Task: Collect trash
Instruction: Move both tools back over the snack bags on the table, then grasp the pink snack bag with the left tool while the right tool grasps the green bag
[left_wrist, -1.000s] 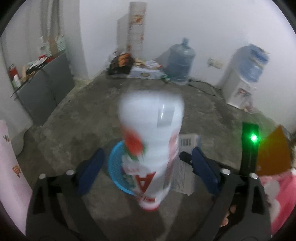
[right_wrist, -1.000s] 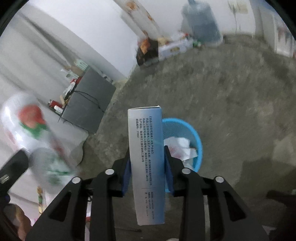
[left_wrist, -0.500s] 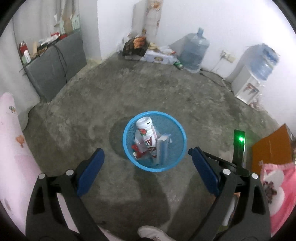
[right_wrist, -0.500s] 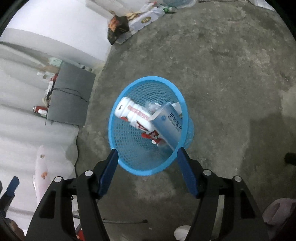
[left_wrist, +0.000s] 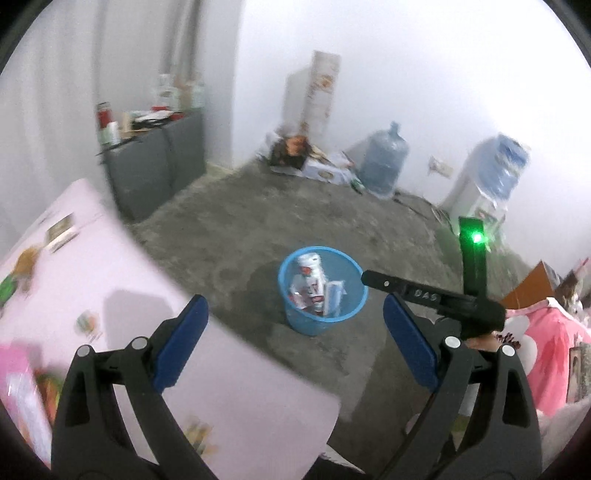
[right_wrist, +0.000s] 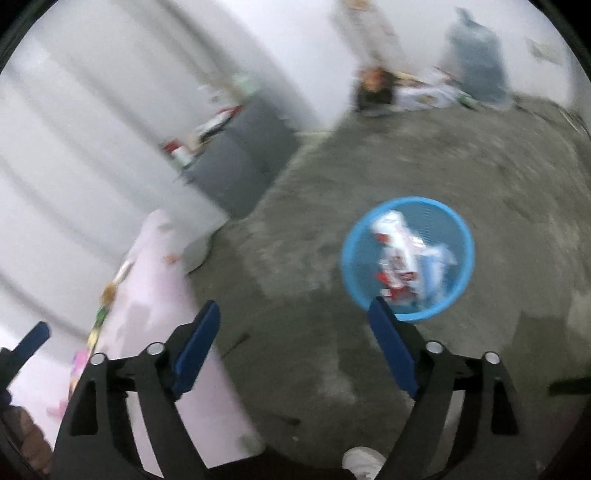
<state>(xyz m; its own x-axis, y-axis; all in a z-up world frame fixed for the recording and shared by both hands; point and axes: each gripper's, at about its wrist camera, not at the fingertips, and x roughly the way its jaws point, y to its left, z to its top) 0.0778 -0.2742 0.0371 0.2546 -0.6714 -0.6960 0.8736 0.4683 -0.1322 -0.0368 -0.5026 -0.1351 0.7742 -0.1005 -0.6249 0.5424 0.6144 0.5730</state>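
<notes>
The blue mesh basket (left_wrist: 295, 325) stands on the concrete floor. Inside it a white bottle with red print (left_wrist: 308, 280) leans upright beside a white and blue box (left_wrist: 334, 295). My left gripper (left_wrist: 293, 310) is open and empty, above the edge of the pink table, short of the basket. A black finger (left_wrist: 424, 295) of the right gripper reaches in from the right. In the blurred right wrist view the basket (right_wrist: 347, 258) lies ahead to the right, holding the bottle (right_wrist: 395, 251) and box (right_wrist: 437, 266). My right gripper (right_wrist: 294, 308) is opening, with nothing between its jaws.
A pink-covered table (left_wrist: 110, 295) with scattered litter fills the lower left. A grey cabinet (left_wrist: 155, 173) stands at the wall, with a water jug (left_wrist: 384, 166), a dispenser (left_wrist: 487, 173) and boxes (left_wrist: 314, 166) further back. A shoe (right_wrist: 362, 461) shows below.
The bottle and the box left the grippers and dropped into the basket. Both grippers then drew back and up toward the pink table. The right jaws widened.
</notes>
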